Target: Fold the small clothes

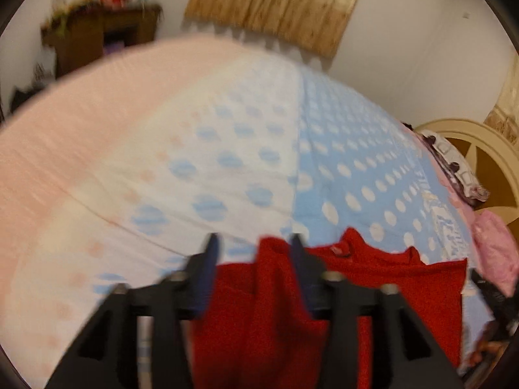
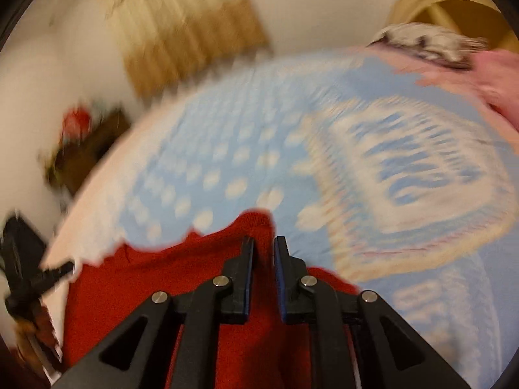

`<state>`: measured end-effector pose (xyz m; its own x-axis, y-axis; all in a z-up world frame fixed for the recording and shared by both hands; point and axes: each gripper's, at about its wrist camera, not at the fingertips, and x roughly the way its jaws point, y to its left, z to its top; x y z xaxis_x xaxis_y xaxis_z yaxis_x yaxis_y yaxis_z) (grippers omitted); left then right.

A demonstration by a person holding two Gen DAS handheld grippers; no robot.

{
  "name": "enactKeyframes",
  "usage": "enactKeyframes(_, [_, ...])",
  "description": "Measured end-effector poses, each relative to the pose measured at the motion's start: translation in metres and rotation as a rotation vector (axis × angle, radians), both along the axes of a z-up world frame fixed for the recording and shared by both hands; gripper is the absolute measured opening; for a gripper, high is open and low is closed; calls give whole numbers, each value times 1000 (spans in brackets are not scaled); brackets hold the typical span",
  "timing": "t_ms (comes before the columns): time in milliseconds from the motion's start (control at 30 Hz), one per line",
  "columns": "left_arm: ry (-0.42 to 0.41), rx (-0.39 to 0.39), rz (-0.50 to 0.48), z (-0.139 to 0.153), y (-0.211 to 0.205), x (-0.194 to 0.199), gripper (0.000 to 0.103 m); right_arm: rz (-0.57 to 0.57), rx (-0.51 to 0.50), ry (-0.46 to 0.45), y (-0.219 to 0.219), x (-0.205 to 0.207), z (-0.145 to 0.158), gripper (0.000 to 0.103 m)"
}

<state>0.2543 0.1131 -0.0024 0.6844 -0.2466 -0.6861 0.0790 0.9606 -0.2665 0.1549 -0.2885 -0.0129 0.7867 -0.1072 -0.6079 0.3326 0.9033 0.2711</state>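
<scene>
A red fleece garment [image 1: 389, 285] lies spread on the dotted bed cover [image 1: 340, 162], its upper edge rumpled. My left gripper [image 1: 253, 243] is open over the garment's left part, and a strip of red cloth runs between its fingers without being pressed. In the right wrist view the same garment [image 2: 129, 285] fills the lower left. My right gripper [image 2: 264, 243] sits at its raised right corner. Its jaws stand a narrow slit apart, with red cloth showing in the gap. Both views are blurred by motion. Each gripper shows at the edge of the other's view.
The bed cover is blue with white dots, white with blue dots, and pink at the left [image 1: 65, 136]. A pink cloth [image 1: 496, 253] and a patterned pillow [image 1: 454, 162] lie by the cream headboard [image 1: 470, 133]. A wooden cabinet [image 1: 97, 35] and a curtain [image 1: 275, 3] stand beyond the bed.
</scene>
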Motion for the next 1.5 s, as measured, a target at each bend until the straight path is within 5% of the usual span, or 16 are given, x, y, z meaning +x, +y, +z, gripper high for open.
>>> enactKeyframes(233, [-65,84,-54,19,-16,-48,67,52,-147,13,43,-38,12,13])
enactKeyframes(533, [27,133,-93,-25,-56,-97,67,150,-163,127,104,-47,-39,13])
enactKeyframes(867, [-62,300,-63,-39,-72,-108,76,121,-241,100,115,-55,-64,13])
enactKeyframes(1067, [-51,315,-16,-42,-68,-106,92,124,-224,85,110,-56,-62,13])
enactKeyframes(1333, [-29,303,-12,-33,-65,-119,92,130,-196,72,105,-57,-63,13])
enactKeyframes(1500, [-17,207,-3,-20,-49,-131,92,133,-176,63,104,-58,-63,13])
